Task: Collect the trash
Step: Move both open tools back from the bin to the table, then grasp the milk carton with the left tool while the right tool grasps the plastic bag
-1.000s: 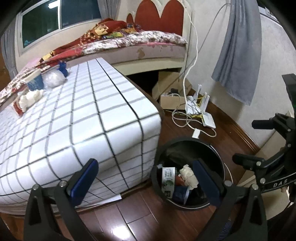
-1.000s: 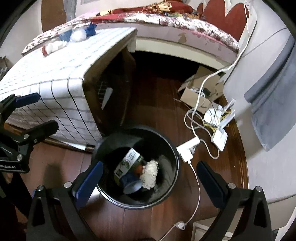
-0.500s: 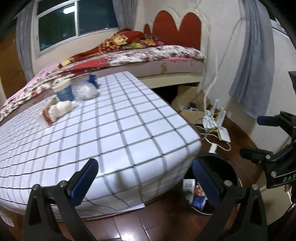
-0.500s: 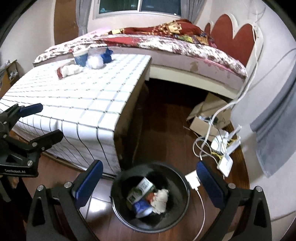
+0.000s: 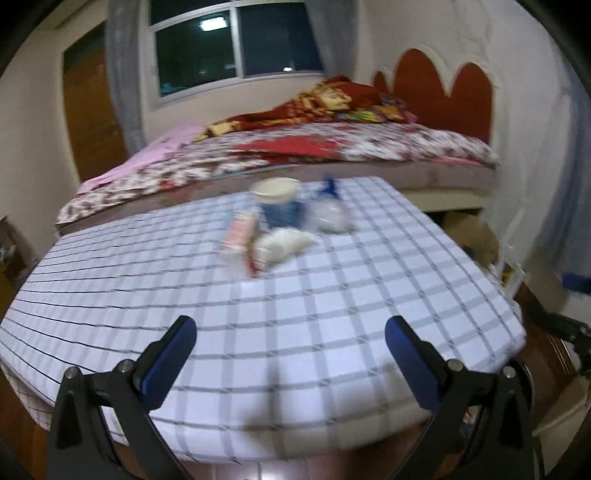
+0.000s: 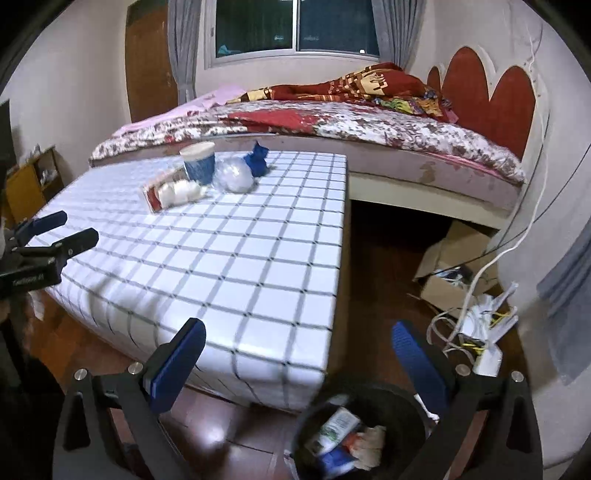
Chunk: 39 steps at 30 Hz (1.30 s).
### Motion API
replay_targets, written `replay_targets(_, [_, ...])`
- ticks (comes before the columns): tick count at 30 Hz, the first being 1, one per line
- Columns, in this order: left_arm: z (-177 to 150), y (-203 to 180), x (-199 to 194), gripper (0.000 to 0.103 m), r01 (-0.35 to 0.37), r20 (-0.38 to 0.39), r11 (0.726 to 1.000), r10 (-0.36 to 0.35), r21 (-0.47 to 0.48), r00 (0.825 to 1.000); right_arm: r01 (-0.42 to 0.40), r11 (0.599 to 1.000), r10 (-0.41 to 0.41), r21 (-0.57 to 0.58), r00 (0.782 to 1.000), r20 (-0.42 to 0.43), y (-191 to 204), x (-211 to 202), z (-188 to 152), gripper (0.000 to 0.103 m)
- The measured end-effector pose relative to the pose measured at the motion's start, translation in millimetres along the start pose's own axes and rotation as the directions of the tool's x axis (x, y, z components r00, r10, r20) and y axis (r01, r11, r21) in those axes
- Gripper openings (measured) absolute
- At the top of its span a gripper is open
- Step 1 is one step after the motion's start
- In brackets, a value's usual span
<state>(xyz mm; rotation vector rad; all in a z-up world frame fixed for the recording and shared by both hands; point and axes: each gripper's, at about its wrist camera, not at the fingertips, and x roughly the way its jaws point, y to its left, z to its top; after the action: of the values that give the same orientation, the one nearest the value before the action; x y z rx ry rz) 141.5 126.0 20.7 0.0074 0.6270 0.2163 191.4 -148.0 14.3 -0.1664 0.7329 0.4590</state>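
Both your grippers spread wide and empty over the checked table.

Left gripper (image 5: pixel 290 354), right gripper (image 6: pixel 299 354): trash pile (image 6: pixel 207 177) far side, bin (image 6: pixel 362 435) on floor beside it.

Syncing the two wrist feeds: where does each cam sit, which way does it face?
Left wrist: on the left tool, open, low over the near edge of the checked table, facing the trash cluster with the blue cup and the bed beyond.
Right wrist: on the right tool, open, off the table's corner, above the bin; the left tool also shows at far left.
Shared: table, cup, bed, window.
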Motion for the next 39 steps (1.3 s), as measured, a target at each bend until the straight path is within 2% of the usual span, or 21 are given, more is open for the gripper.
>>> replay_targets(6, [17.6,44.7,48.0,0.099,-0.024,-0.044,0.997,0.021,-0.072,0.999,-0.042,0.999,0.042,-0.016,0.999,-0.014,20.2,34.1,29.6,0.102])
replay_targets(10, [24.7,60.8,81.3,0.082,0.006,-0.08,0.993,-0.016,-0.117,0.997,-0.072,0.997,0.071,-0.03,0.997,-0.019,36.1,73.2,59.0,0.102])
replay_targets(12, [27.0,66.6,93.4,0.076,0.021,-0.094,0.99,-0.034,-0.138,0.995,-0.088,0.995,0.087,-0.039,0.996,-0.027,44.7,93.2,73.2,0.097])
replay_targets(14, [30.6,69.4,107.0,0.073,0.03,-0.097,0.988,-0.045,-0.149,0.994,-0.1,0.994,0.098,-0.054,0.995,-0.036,53.3,113.5,87.4,0.084])
replay_targets(20, [47.7,69.5,141.4,0.065,0.068,-0.102,0.983,-0.086,-0.168,0.991,-0.111,0.991,0.109,-0.07,0.993,-0.044,65.6,165.6,122.6,0.078])
replay_targets(25, [60.1,66.8,169.0,0.063,0.08,-0.135,0.983,-0.103,-0.164,0.985,-0.134,0.989,0.129,-0.063,0.989,-0.067,68.4,208.6,152.2,0.078])
replay_targets(28, [62.6,68.6,179.5,0.058,0.087,-0.153,0.982,-0.114,-0.169,0.982,-0.146,0.987,0.14,-0.072,0.987,-0.078,72.3,227.8,163.8,0.078])
replay_targets(31, [62.5,71.6,184.0,0.058,0.095,-0.155,0.978,-0.124,-0.186,0.98,-0.168,0.983,0.161,-0.072,0.982,-0.098,78.4,246.3,171.3,0.078])
replay_targets(33, [61.0,74.3,189.2,0.052,0.11,-0.17,0.973,-0.146,-0.203,0.975,-0.173,0.982,0.164,-0.069,0.979,-0.12,82.8,258.5,173.0,0.077])
replay_targets(34, [59.4,75.3,191.2,0.047,0.118,-0.176,0.97,-0.157,-0.212,0.972,-0.181,0.981,0.171,-0.071,0.976,-0.132,85.3,262.5,172.4,0.069])
replay_targets(35, [57.8,76.1,192.1,0.04,0.125,-0.179,0.968,-0.165,-0.217,0.97,-0.187,0.979,0.174,-0.076,0.974,-0.145,87.5,265.1,170.8,0.055])
replay_targets(36, [56.4,77.0,192.9,0.035,0.13,-0.182,0.967,-0.171,-0.22,0.968,-0.185,0.979,0.17,-0.087,0.974,-0.15,89.9,266.0,169.2,0.051])
replay_targets(37, [55.1,77.7,191.5,0.035,0.137,-0.179,0.965,-0.179,-0.223,0.968,-0.193,0.977,0.179,-0.089,0.974,-0.142,91.0,263.3,167.9,0.046])
replay_targets(39, [54.8,78.4,185.6,0.035,0.141,-0.166,0.966,-0.179,-0.218,0.97,-0.205,0.975,0.193,-0.089,0.974,-0.121,91.9,255.0,165.4,0.044])
